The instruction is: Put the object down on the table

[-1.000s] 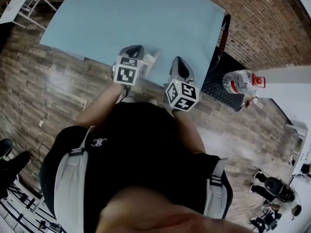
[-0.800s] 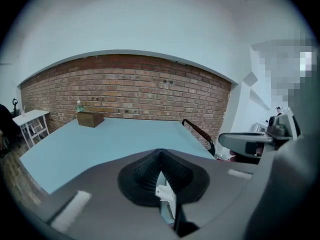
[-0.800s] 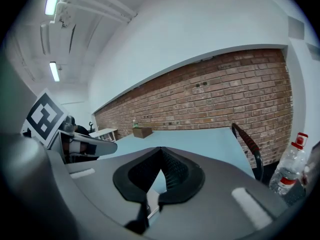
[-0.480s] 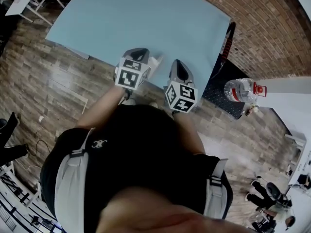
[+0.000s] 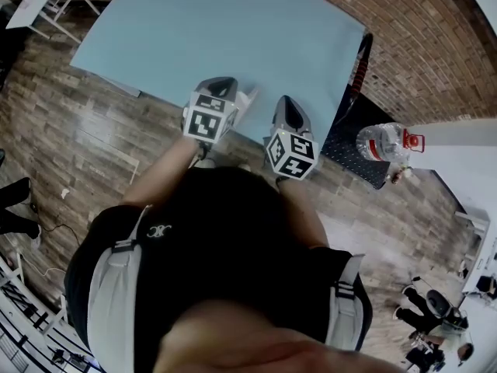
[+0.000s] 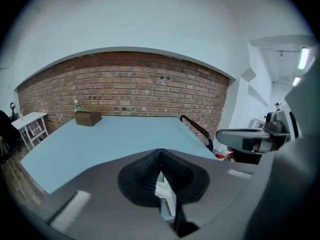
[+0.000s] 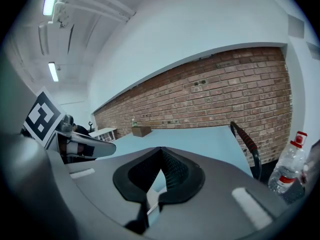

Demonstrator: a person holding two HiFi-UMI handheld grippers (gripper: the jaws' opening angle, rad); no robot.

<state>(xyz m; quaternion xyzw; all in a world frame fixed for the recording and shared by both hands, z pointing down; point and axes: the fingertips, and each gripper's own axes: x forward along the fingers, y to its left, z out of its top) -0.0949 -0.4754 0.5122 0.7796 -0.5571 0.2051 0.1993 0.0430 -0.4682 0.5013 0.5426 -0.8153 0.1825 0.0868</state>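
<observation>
I stand at the near edge of a light-blue table (image 5: pixel 233 29) with both grippers held side by side over that edge. My left gripper (image 5: pixel 219 84) has its ribbed pads pressed together. A thin whitish object (image 5: pixel 247 99) sticks out beside its jaws, and the same pale piece (image 6: pixel 165 194) shows just under the pads in the left gripper view, so it looks held there. My right gripper (image 5: pixel 286 106) is shut too, with only the table's surface and edge showing through the gap below its pads (image 7: pixel 170 171).
A brown box (image 6: pixel 87 118) stands at the table's far end by the brick wall. Right of the table are a black frame with a red-banded handle (image 5: pixel 357 64) and a water bottle with a red cap (image 5: pixel 380 140). Wooden floor lies below me.
Both grippers stay at the table's edge, drifting only slightly. The whitish object stays with the left gripper. At the left edge, feet on the floor have shifted.
</observation>
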